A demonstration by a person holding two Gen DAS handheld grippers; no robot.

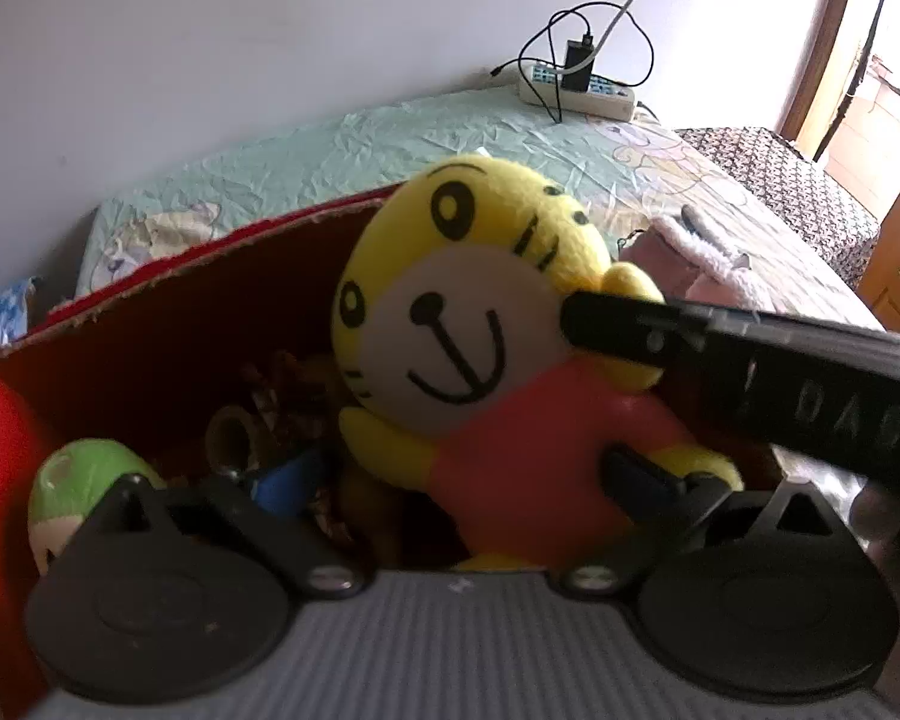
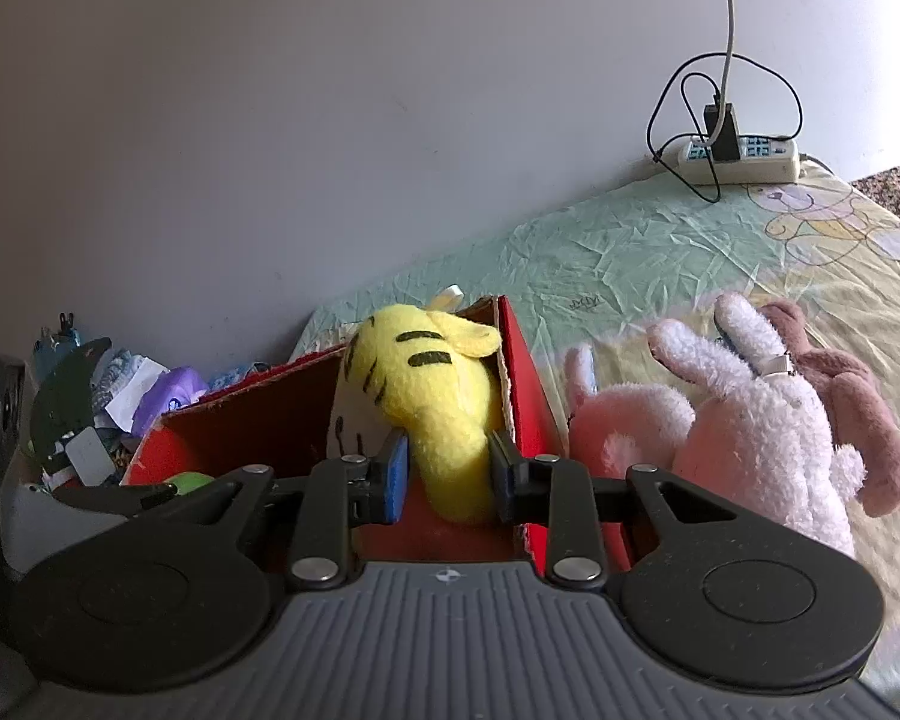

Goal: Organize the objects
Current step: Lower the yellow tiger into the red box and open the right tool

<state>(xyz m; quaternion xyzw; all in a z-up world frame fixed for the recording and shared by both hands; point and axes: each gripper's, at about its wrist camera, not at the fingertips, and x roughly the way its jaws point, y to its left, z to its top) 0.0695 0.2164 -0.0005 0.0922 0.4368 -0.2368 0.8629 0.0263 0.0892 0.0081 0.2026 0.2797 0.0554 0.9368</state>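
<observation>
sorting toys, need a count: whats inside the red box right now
A yellow tiger plush stands in the red box, with a green plush at the near left corner. Between them lie dark, blurred bits I can't identify. The tiger hides what is behind and under it.

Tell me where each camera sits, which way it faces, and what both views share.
Left wrist: on the left gripper, angled down into the red box at the yellow tiger plush; its own wide-open fingers and the right gripper's black finger show.
Right wrist: on the right gripper, facing the box's corner, jaws closed on the tiger's side; pink plush toys lie to the right.
Shared: tiger, box, power strip, bedsheet.
</observation>
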